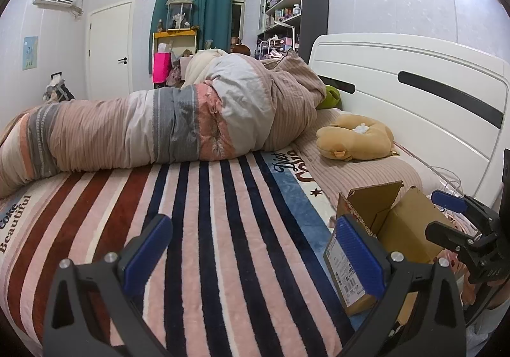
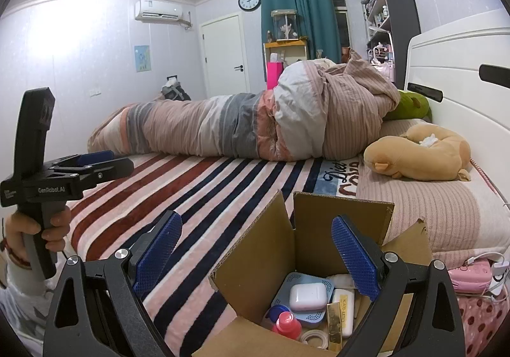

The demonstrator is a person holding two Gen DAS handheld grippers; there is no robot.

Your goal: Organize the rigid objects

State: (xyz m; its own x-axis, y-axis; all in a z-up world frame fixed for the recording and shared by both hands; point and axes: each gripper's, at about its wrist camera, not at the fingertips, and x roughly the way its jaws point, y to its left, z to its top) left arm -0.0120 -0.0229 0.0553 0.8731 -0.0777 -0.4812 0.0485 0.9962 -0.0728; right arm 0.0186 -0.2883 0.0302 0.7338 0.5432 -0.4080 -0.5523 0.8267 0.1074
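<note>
An open cardboard box (image 2: pixel 255 264) stands on the striped bed, right below my right gripper (image 2: pixel 256 248), which is open and empty above it. Inside lie a white earbud case (image 2: pixel 308 296), a blue perforated item (image 2: pixel 314 312), a red-capped bottle (image 2: pixel 287 324), a gold bar-shaped pack (image 2: pixel 335 325), a white box (image 2: pixel 346 309) and a tape roll (image 2: pixel 314 339). In the left wrist view the box (image 1: pixel 376 229) sits to the right of my left gripper (image 1: pixel 251 252), which is open and empty over the blanket. The right gripper (image 1: pixel 459 223) shows there beyond the box.
A rolled duvet (image 1: pixel 159 127) lies across the bed's far side. A tan plush (image 2: pixel 420 154) rests on the pillow by the white headboard (image 1: pixel 414 89). A pink item (image 2: pixel 470 274) with white cables lies right of the box. The striped blanket (image 1: pixel 207 229) spreads in front.
</note>
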